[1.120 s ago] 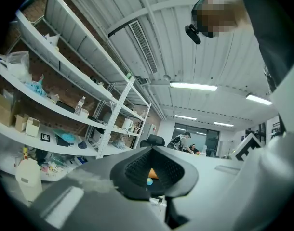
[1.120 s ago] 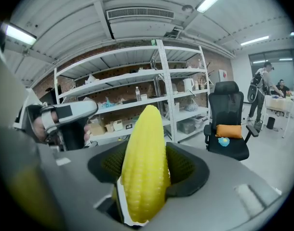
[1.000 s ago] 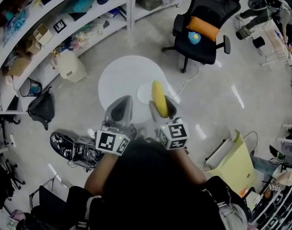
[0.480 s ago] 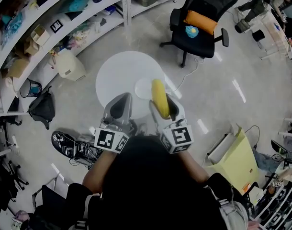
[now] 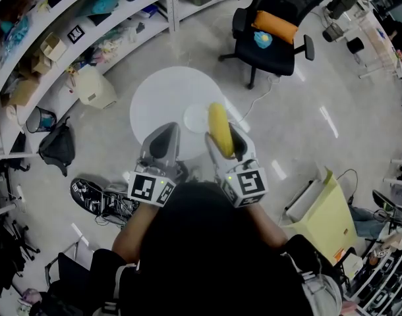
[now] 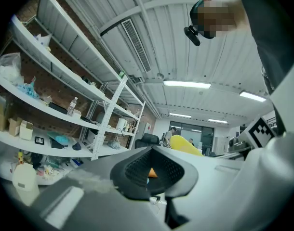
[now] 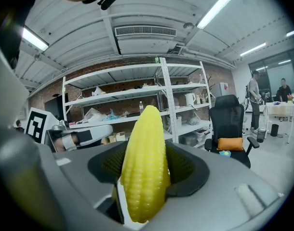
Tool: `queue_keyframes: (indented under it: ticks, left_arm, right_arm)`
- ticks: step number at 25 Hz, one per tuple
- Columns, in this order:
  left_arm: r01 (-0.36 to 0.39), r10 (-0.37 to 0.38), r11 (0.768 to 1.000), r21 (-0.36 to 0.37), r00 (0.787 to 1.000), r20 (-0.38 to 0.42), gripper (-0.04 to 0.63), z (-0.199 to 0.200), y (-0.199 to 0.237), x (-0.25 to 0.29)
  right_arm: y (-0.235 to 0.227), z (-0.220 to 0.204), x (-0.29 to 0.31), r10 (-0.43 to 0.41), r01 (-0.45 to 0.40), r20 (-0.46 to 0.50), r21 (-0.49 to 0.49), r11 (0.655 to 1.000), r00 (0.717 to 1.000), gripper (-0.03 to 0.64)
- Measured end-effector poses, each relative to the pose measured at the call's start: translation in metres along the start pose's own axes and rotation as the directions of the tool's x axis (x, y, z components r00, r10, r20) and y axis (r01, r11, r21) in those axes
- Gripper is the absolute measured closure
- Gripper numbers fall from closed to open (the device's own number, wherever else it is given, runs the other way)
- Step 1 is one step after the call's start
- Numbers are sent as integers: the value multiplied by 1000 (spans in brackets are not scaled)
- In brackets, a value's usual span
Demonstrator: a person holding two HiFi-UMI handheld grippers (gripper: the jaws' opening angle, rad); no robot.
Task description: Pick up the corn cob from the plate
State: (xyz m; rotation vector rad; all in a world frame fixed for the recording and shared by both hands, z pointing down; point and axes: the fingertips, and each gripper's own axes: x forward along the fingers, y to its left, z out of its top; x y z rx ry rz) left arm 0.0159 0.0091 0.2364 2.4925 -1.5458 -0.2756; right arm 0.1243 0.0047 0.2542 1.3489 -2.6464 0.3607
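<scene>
the moment shown in three views. the right gripper (image 5: 223,142) was clamped on the corn cob (image 7: 146,167), its two dark pads pressing the cob's flanks about mid-length, so that the pointed end stood out well beyond the jaws and the blunt end sat back toward the gripper body. in the head view the cob lay along the gripper's axis, pointing away from the person and overlapping the edge of the small white plate (image 5: 193,118), which lay bare on the round white table (image 5: 158,101). the right gripper view showed shelving and a chair behind the cob rather than tabletop, from which it was judged that the cob was held off the plate, in the air. the left gripper (image 6: 154,170) was alongside, near the right one, its jaws closed together with nothing between them; it played no part in the grasp. the pick-up thus appeared essentially done: cob grasped and clear of the plate. nothing further seemed required except to keep the hold secure.
</scene>
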Motion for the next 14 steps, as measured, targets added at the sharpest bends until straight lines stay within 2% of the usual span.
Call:
queue_keyframes:
  ticks: [14]
  left_arm:
    - [-5,5,1000,-3,1000,-10,591,-2,6,4]
  right_arm:
    - [-3,-3,8,6,-6,-13,9,1000,1000,367]
